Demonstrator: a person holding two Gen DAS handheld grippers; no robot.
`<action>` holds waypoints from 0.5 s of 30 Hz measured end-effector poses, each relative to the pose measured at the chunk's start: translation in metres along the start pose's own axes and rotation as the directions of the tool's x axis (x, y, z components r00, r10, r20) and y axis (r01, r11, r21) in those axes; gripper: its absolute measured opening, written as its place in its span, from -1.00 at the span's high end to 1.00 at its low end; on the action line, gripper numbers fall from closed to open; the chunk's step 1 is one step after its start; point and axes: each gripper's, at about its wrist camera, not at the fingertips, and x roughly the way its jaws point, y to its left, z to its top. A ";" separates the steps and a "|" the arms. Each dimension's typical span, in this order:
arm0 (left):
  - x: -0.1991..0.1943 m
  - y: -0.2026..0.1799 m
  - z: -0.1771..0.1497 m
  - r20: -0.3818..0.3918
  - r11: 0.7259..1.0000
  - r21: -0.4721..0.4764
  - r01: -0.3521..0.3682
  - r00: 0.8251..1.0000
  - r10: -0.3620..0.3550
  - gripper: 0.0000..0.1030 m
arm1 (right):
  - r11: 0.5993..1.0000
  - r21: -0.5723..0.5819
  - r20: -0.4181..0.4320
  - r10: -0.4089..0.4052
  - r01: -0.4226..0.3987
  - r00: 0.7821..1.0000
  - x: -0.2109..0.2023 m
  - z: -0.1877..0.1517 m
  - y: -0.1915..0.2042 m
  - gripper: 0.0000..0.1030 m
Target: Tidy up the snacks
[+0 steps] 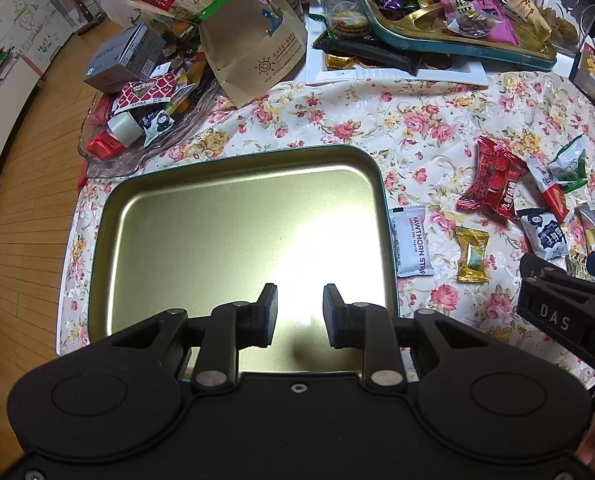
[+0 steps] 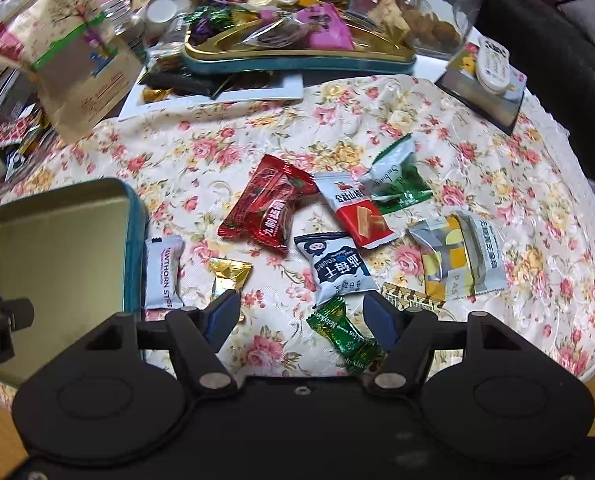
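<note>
Wrapped snacks lie loose on a cream tablecloth [image 2: 257, 136] printed with pink roses, and an empty gold-lined rectangular metal tin with a teal rim [image 1: 233, 236] has been set beside them, presumably as the place into which they are to be gathered.

The left gripper [image 1: 299, 312] is held over the near part of the tin, its jaws only slightly apart and nothing between them. It seems to be kept there in waiting rather than in use.

The right gripper [image 2: 303, 322] is pointed steeply down over the scattered sweets, its jaws standing fairly wide. A green foil candy with twisted ends [image 2: 347, 338] lies between them, close to the right pad; no grip on it is seen. It is judged to be the piece chosen for picking up.

Just beyond it lies a white and dark blue packet with a cartoon face [image 2: 337, 266], one corner near the candy, which could be caught by the closing jaws. A gold foil sweet [image 2: 229, 276] lies beside the left pad. A white sachet marked Hawthorn Strip [image 2: 161, 274] rests against the tin's wall. Further off are seen a large red packet [image 2: 265, 210], a red and white packet [image 2: 353, 210], a green and white packet [image 2: 397, 178] and a grey and yellow sachet [image 2: 455, 256]. At the back a second teal tin heaped with sweets [image 2: 297, 62] and a brown paper bag [image 2: 73, 64] crowd the table.
</note>
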 end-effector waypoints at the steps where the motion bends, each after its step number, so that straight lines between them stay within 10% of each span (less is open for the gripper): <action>1: 0.000 0.000 0.000 0.005 1.000 0.003 -0.006 1.000 0.006 0.32 | 1.000 -0.006 0.016 -0.006 0.006 1.000 -0.001 -0.001 0.001 -0.34; 15: -0.007 -0.009 0.002 0.041 1.000 0.014 -0.014 0.999 0.014 0.32 | 0.998 0.039 0.087 -0.058 0.054 0.995 -0.003 0.005 -0.009 -0.08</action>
